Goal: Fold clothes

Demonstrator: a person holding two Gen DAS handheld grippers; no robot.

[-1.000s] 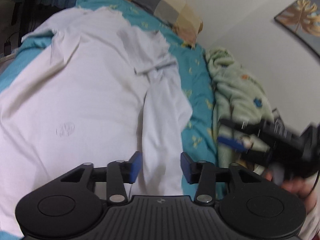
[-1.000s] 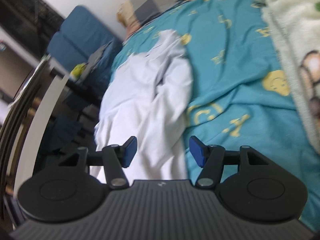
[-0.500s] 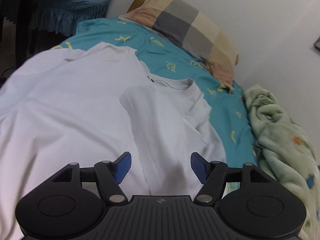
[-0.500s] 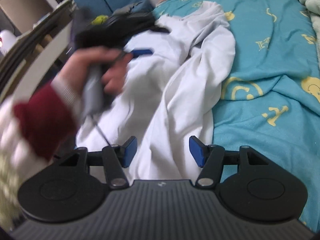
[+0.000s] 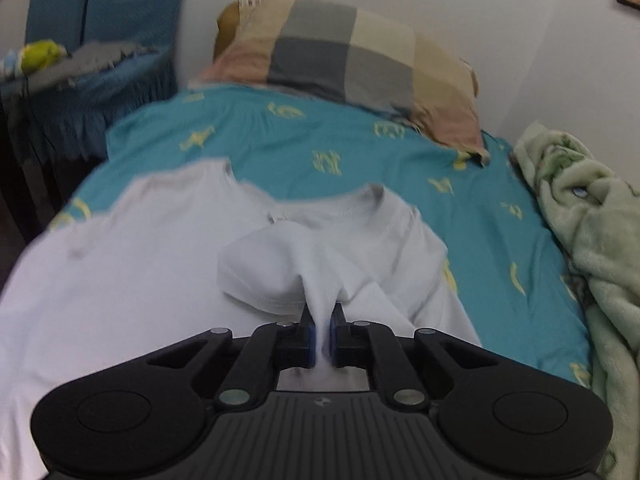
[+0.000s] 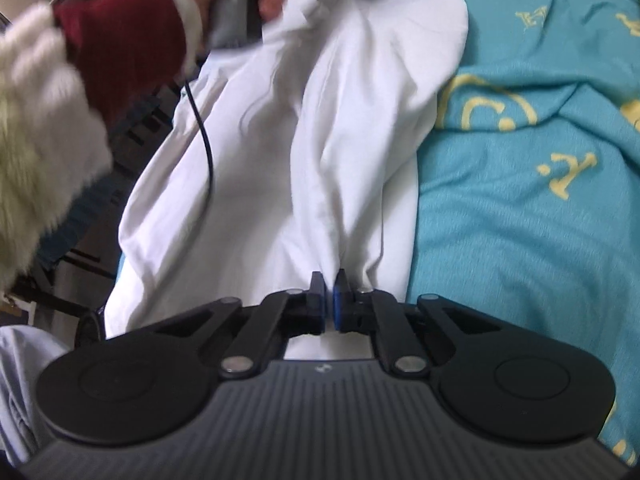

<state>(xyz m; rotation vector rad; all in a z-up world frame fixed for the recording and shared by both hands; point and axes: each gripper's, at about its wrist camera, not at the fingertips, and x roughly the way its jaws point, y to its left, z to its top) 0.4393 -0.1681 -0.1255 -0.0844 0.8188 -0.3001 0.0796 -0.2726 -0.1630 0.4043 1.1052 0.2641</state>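
A white T-shirt (image 5: 120,280) lies spread on the teal bed sheet (image 5: 320,148), with its right side folded over onto the body. My left gripper (image 5: 322,336) is shut on a bunched fold of the shirt near the sleeve and collar end. My right gripper (image 6: 329,306) is shut on the same white T-shirt (image 6: 340,120) at its lower end, the cloth pulled into a ridge between the pads. In the right wrist view the person's hand in a red cuff (image 6: 132,40) holds the other gripper at the top left.
A checked pillow (image 5: 352,52) lies at the bed's head against the white wall. A green fleece blanket (image 5: 592,248) is heaped along the right side. A blue chair (image 5: 100,60) with grey cloth stands left of the bed. A black cable (image 6: 206,144) trails over the shirt.
Both grippers were open over the shirt and have closed on the fabric. The left one moved toward the collar end, and the cloth now bunches up between both pairs of pads.
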